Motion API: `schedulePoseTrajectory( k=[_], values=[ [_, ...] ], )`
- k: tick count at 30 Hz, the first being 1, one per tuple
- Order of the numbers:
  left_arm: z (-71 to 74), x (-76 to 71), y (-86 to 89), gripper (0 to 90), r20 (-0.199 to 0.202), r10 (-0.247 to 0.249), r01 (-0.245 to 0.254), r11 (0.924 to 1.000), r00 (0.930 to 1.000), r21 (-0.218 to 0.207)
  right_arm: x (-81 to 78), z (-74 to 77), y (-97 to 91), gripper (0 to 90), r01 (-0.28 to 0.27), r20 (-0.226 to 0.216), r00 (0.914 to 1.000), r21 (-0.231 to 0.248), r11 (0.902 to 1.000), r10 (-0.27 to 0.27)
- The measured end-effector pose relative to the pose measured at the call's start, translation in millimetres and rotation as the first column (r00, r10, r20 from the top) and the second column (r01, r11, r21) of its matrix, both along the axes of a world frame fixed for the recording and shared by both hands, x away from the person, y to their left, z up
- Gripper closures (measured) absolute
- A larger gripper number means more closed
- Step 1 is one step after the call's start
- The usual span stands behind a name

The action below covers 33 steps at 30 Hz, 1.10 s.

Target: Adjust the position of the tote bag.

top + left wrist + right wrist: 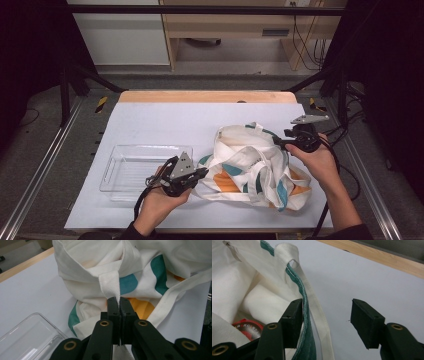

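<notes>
A cream tote bag [250, 165] with teal and orange patches lies crumpled on the white table top [165, 125]. My left gripper [204, 172] is at the bag's left side. In the left gripper view this gripper [119, 302] is shut on a cream strap [110, 285] of the bag [140, 282]. My right gripper [277, 141] is at the bag's upper right rim. In the right gripper view it [327, 307] stands open, with the green-edged rim [305, 305] against its left jaw and the right jaw clear of the cloth. A red-labelled item [247, 328] shows inside the bag.
A clear plastic tray [130, 167] sits left of the bag, close to my left hand, and its corner [27, 337] is in the left gripper view. The table's wooden far edge [207, 96] runs behind the white top. Metal rails flank the table.
</notes>
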<state>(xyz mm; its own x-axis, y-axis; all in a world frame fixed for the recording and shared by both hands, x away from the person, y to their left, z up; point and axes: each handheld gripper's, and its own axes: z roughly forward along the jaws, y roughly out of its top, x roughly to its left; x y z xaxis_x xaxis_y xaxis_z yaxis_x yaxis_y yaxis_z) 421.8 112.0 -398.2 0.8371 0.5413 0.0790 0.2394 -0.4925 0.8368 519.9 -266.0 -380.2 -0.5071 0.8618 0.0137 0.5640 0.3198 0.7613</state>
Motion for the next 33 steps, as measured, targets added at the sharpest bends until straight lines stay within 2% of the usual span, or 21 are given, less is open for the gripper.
schedulePoseTrajectory(
  k=[13, 17, 22, 30, 33],
  values=[
    [-3.1, -4.9, 3.4, 88.6, -0.003, -0.003, 0.003, 1.0, 1.0, -0.002, -1.0, -1.9, 3.9, 62.4, -0.042, -0.016, 0.999, -0.016, 0.999, 0.042],
    [-4.4, -5.7, 4.9, 88.6, -0.008, -0.003, 0.003, 1.0, 1.0, -0.001, -3.8, -0.7, 5.6, 71.6, -0.06, -0.019, 0.9981, -0.02, 0.998, 0.059],
    [-5.7, -6.9, 5.6, 88.6, -0.009, -0.004, 0.004, 1.0, 1.0, -0.002, -13.4, 6.2, 8.8, 85.1, -0.087, 0.016, 0.9961, -0.012, 0.9962, 0.087],
    [-8.1, -9.4, 9.0, 88.4, -0.02, -0.004, 0.004, 1.0, 0.9998, -0.003, -36.0, 23.5, 21.9, 87.2, -0.136, 0.078, 0.9879, 0.013, 0.9907, 0.134],
    [-9.0, -10.4, 11.1, 88.1, -0.021, 0.002, -0.002, 0.9999, 0.9998, -0.011, -46.5, 29.8, 29.9, 87.3, -0.164, 0.098, 0.9821, 0.027, 0.986, 0.161]
  ],
)
